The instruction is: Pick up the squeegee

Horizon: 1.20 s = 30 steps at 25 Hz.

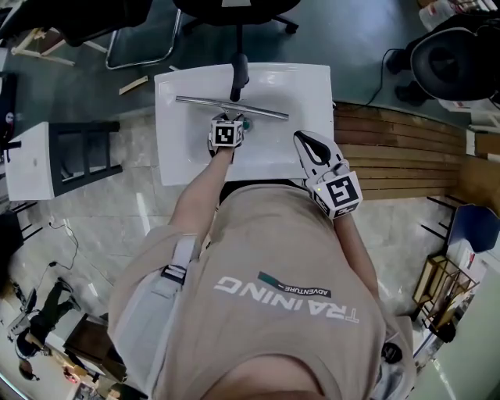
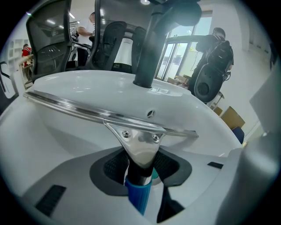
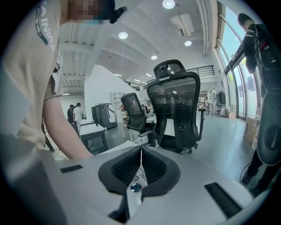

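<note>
A squeegee (image 1: 231,107) with a long metal blade lies across a white sink basin (image 1: 181,152), just in front of the black faucet (image 1: 238,74). In the left gripper view its metal neck and blue handle (image 2: 139,193) run down between the two dark pads. My left gripper (image 2: 140,166) is open and straddles that handle, with a sliver of gap beside it; in the head view my left gripper (image 1: 237,122) sits over the basin's middle. My right gripper (image 1: 301,141) hovers at the basin's right front corner, shut and empty, pads meeting in the right gripper view (image 3: 139,169).
An office chair base (image 1: 234,16) stands beyond the sink. A white stand with a black frame (image 1: 35,160) is at the left, and wooden slats (image 1: 398,148) lie at the right. A dark bulky chair (image 1: 457,55) stands at the far right.
</note>
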### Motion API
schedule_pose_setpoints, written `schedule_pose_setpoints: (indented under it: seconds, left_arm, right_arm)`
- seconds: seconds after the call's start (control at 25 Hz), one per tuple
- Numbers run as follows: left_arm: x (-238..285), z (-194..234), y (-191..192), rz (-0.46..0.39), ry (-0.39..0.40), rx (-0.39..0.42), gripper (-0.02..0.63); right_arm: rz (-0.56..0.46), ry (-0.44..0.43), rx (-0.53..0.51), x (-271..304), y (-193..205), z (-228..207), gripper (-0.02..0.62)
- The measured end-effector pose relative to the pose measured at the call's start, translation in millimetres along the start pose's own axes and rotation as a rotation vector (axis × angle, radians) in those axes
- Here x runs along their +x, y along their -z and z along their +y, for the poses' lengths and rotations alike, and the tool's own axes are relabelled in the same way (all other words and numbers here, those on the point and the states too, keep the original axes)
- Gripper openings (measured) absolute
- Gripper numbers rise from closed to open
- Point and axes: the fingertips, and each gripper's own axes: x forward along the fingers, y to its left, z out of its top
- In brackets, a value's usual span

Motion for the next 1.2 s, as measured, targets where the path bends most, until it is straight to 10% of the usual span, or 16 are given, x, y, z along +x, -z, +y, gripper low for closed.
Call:
schedule_pose_setpoints:
  seconds: [0.56,1.2]
  left_arm:
    - [9.2,3.5,3.1,0.050,-0.024,0.105,0.077]
    - [-62.4,-11.1,-10.0,-0.095,-0.012,0.085,0.071]
  right_arm:
    - [0.016,-0.013,-0.003,9.4,3.9,2.4,0.032]
    - [-0.061,-0.041,0.016,14.5,-5.9,15.1,0.032]
